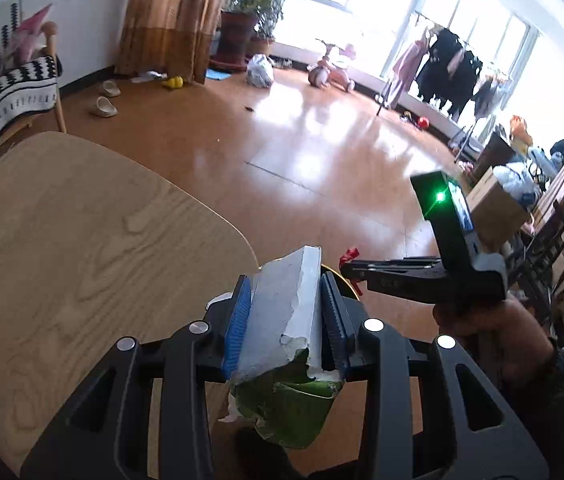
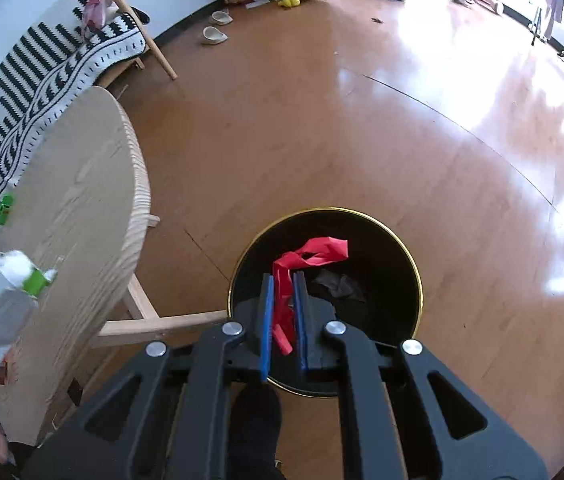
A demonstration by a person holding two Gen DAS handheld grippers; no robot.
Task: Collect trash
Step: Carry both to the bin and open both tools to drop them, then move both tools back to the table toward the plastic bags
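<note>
Red wrapper [image 2: 314, 256] hanging clamped in right gripper [image 2: 282, 316] over black bin [image 2: 410, 264]; left gripper [image 1: 286, 312] clamping torn carton [image 1: 290, 312] beside table [image 1: 62, 220]. Drop-off step; releasing both comes next.

Pretty clearly someone's living room. Shiny brown floor [image 1: 302, 152], tall curtains [image 1: 170, 16] at 12 o'clock with a big potted plant [image 1: 254, 4] next to them, a kid's pink tricycle [image 1: 330, 68] by the bright windows, and laundry on a drying rack [image 1: 446, 68] around 2 o'clock. Slippers [image 2: 214, 35] sit on the floor, and a chair with a black-and-white knit throw [image 2: 46, 68] is at 10 o'clock.
</note>
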